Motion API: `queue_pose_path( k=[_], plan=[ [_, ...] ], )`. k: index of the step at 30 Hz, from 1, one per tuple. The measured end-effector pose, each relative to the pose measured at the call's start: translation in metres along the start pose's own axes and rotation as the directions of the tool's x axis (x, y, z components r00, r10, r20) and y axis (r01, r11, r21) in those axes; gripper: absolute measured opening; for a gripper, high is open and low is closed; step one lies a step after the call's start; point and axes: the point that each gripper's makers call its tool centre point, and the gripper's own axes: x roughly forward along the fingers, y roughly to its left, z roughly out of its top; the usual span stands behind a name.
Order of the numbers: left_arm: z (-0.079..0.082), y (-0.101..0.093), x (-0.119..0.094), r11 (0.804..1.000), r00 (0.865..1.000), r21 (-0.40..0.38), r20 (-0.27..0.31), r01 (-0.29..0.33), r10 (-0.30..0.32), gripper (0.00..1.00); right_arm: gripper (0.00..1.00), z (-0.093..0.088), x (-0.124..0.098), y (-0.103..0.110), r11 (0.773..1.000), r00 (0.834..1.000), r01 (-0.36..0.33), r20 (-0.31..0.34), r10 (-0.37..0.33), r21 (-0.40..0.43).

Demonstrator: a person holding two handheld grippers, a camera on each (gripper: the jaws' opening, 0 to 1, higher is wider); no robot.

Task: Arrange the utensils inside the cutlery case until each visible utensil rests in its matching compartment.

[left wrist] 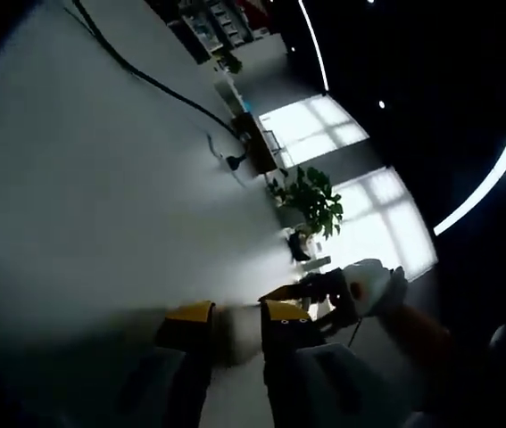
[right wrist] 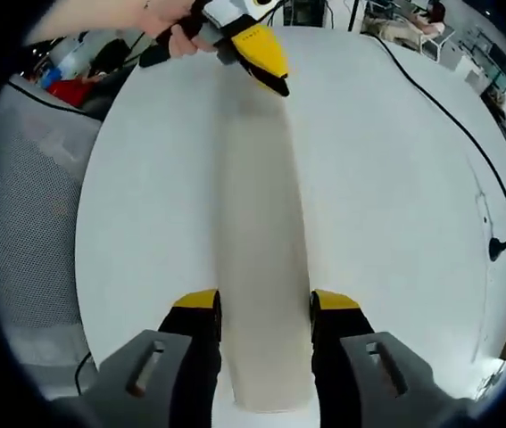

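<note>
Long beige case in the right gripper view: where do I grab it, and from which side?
Take the long beige case at its near short end, coming in along its length, jaws across its narrow width. It lies flat on the table, and the right gripper straddles that end.

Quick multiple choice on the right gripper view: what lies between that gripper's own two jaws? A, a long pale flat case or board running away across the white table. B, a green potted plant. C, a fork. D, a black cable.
A: in the right gripper view a long pale case lies lengthwise on the white table, its near end between the open jaws of the right gripper, with the left gripper at its far end.
</note>
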Motion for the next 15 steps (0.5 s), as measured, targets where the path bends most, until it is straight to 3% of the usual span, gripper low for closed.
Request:
queue_pose_path(
  k=[8, 15],
  plan=[
    [-0.019, 0.0, 0.006, 0.999, 0.997, 0.031, -0.071, -0.023, 0.025, 0.19, 0.38, 0.0, -0.001, 0.002, 1.0, 1.0, -0.02, -0.022, 0.02, -0.009],
    [-0.021, -0.003, 0.01, 0.998, 0.996, 0.056, -0.088, -0.026, 0.031, 0.19, 0.37, 0.002, -0.001, 0.002, 0.999, 0.999, -0.03, -0.047, 0.029, -0.022]
  ],
)
